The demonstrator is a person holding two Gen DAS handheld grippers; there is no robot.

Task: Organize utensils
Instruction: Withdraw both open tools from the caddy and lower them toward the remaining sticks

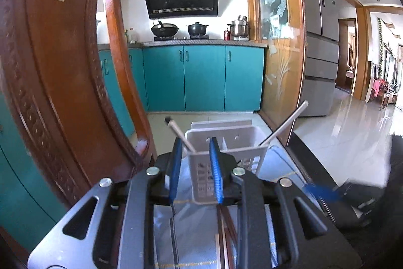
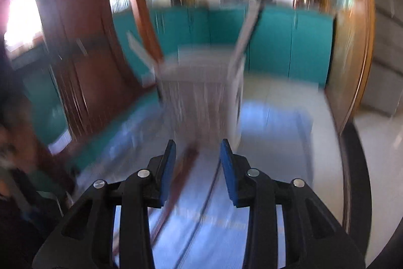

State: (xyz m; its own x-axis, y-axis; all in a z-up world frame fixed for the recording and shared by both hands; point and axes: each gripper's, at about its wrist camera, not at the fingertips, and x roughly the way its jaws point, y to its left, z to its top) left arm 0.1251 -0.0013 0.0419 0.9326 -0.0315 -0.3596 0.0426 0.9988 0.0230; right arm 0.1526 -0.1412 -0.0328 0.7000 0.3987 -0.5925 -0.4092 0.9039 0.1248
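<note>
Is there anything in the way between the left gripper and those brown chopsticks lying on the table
Nothing visible blocks them. In the left wrist view the brown chopsticks lie on the glass table just below the open left gripper, near its right finger. The white utensil basket stands just beyond, with open tabletop between.

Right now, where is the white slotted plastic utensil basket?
In the left wrist view the white slotted plastic utensil basket stands on the glass table, just ahead of the left gripper, right of the carved wooden chair.

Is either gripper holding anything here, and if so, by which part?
Nothing is held. The left gripper and right gripper both stand open and empty before the white utensil basket.
</note>
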